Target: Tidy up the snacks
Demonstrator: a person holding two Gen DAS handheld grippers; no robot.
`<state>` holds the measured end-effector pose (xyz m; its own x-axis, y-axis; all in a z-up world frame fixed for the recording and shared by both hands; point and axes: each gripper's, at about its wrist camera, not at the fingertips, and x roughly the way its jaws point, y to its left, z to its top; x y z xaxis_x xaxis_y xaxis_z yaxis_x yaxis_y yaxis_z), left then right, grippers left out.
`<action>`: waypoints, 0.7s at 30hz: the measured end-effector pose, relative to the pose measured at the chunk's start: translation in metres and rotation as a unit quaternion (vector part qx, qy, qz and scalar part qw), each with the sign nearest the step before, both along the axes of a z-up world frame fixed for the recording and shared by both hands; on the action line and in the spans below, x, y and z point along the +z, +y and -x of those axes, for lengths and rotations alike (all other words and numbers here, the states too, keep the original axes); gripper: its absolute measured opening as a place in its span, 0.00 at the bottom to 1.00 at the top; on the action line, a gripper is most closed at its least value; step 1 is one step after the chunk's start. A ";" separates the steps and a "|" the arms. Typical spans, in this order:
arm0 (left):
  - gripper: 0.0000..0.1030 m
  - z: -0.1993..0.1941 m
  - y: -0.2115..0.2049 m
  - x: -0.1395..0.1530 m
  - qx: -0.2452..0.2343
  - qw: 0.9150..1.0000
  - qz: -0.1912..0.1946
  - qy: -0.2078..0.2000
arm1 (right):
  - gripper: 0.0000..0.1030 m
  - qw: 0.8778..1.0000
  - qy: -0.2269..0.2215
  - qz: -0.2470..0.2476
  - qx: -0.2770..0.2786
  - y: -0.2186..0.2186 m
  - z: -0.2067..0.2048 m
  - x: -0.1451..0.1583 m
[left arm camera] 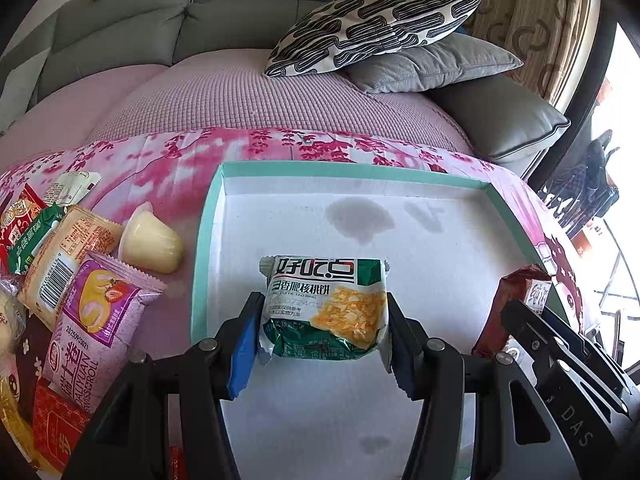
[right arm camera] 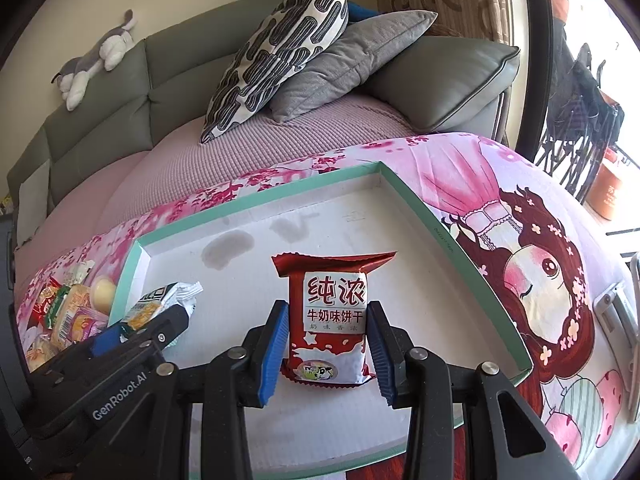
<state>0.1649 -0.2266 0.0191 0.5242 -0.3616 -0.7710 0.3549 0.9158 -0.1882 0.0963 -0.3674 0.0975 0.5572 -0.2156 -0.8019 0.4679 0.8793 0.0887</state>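
My left gripper (left arm camera: pixel 323 320) is shut on a green-and-white cookie packet (left arm camera: pixel 320 280), its blue pads pressing on both sides. The packet hangs low over the white floor of a teal-rimmed tray (left arm camera: pixel 208 216). My right gripper (right arm camera: pixel 327 320) is shut on a red milk-biscuit packet (right arm camera: pixel 334 304), upright over the same tray (right arm camera: pixel 420 208), to the right of the left one. Each wrist view shows the other gripper at its edge: the red packet (left arm camera: pixel 516 292) at the right, the green packet (right arm camera: pixel 160 300) at the left. I cannot tell whether either packet touches the tray floor.
A pile of loose snacks lies left of the tray on the pink floral cloth: a purple swiss-roll packet (left arm camera: pixel 96 312), a yellow jelly cup (left arm camera: pixel 150 244), an orange packet (left arm camera: pixel 68 256). Grey stains (left arm camera: pixel 360 216) mark the tray floor. A sofa with cushions (left arm camera: pixel 376 24) stands behind.
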 end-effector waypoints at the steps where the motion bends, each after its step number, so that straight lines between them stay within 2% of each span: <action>1: 0.57 0.000 0.000 0.000 0.000 1.000 -0.002 -0.001 | 0.40 1.000 0.001 0.000 0.000 0.000 0.000 -0.001; 7: 0.58 0.000 -0.001 -0.002 -0.001 1.000 -0.006 0.011 | 0.42 1.000 0.005 0.004 -0.006 -0.001 0.000 -0.002; 12: 0.64 -0.001 0.000 -0.002 -0.003 1.000 0.000 0.028 | 0.57 1.000 0.013 0.009 -0.006 -0.001 0.001 -0.003; 16: 0.71 0.000 0.001 0.003 0.001 1.000 -0.003 0.023 | 0.67 1.000 0.019 0.012 -0.006 -0.001 0.002 -0.003; 21: 0.71 0.000 0.007 0.007 0.008 1.000 -0.002 0.028 | 0.79 0.999 0.025 0.026 -0.003 -0.001 0.004 -0.002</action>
